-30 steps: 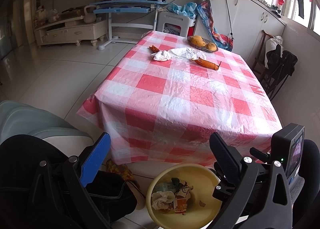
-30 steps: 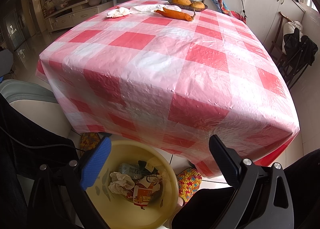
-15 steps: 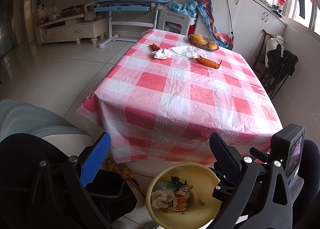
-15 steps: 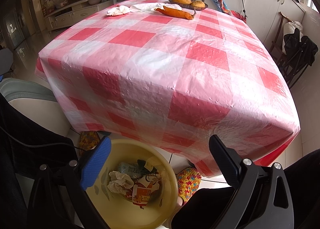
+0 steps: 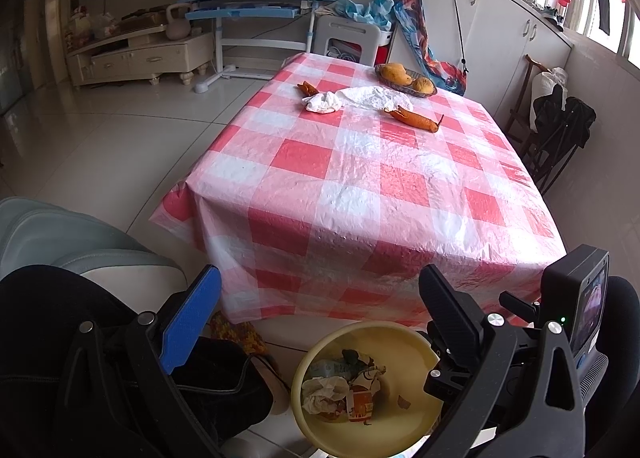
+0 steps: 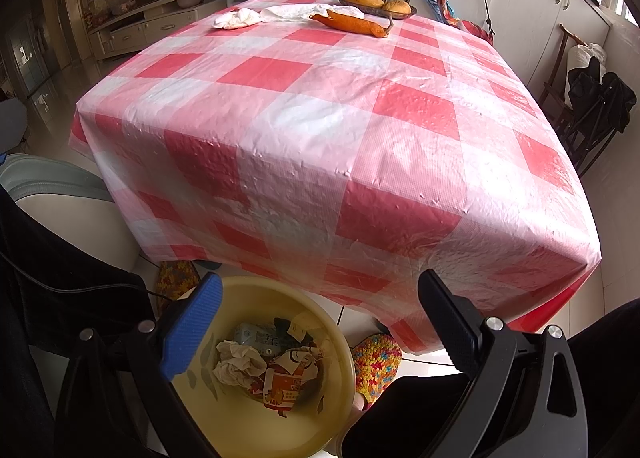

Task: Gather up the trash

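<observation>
Left wrist view, left tool: spread wide, nothing held, low in the frame before the tabletop.
Left wrist view, yellow basin: bottom centre, on the floor; crumpled tissue and wrappers inside.
Left wrist view, tabletop far end: white tissue wad, sweet potato, fruit basket.
Left wrist view only: the right tool's camera body at lower right, bookshelf desk at top.
Right wrist view, right tool: wide apart, empty, over the yellow basin at lower left.
Right wrist view only: crocheted slippers on the floor beside the basin.
</observation>
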